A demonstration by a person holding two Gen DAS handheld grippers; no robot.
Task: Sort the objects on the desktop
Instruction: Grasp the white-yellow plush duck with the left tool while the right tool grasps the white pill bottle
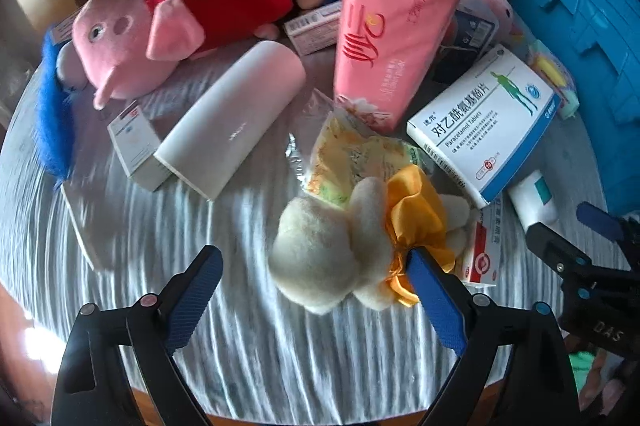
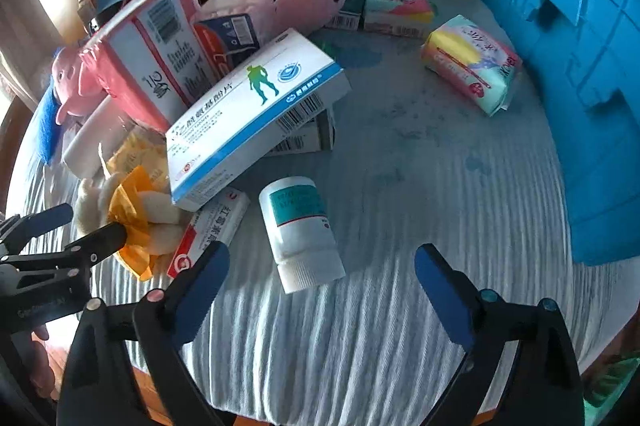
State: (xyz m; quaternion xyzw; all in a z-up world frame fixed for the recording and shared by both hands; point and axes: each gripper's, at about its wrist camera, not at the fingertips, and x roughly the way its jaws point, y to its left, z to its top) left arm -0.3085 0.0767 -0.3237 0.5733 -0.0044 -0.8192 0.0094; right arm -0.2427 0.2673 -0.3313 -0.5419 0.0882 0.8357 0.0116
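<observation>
My left gripper (image 1: 316, 290) is open low over the striped cloth. A cream plush toy with a yellow bow (image 1: 328, 250) lies between its fingers, and the bow touches the right finger (image 1: 436, 302). In the right wrist view my right gripper (image 2: 322, 286) also stands open. A white bottle with a teal label (image 2: 300, 226) lies on its side just ahead of the gap. The cream plush (image 2: 132, 222) and the left gripper (image 2: 96, 222) show at that view's left edge. The right gripper (image 1: 558, 220) appears at the right of the left wrist view, next to the bottle (image 1: 532, 198).
A blue-and-white paracetamol box (image 1: 484, 122) leans on smaller boxes, with a red-and-white box (image 2: 208, 230) below it. A pink tissue pack (image 1: 384, 42), a white case (image 1: 232, 114), a pink pig plush (image 1: 132, 38) and other plush toys crowd the back. A blue basket (image 2: 568, 66) stands right, a small tissue pack (image 2: 472, 66) beside it.
</observation>
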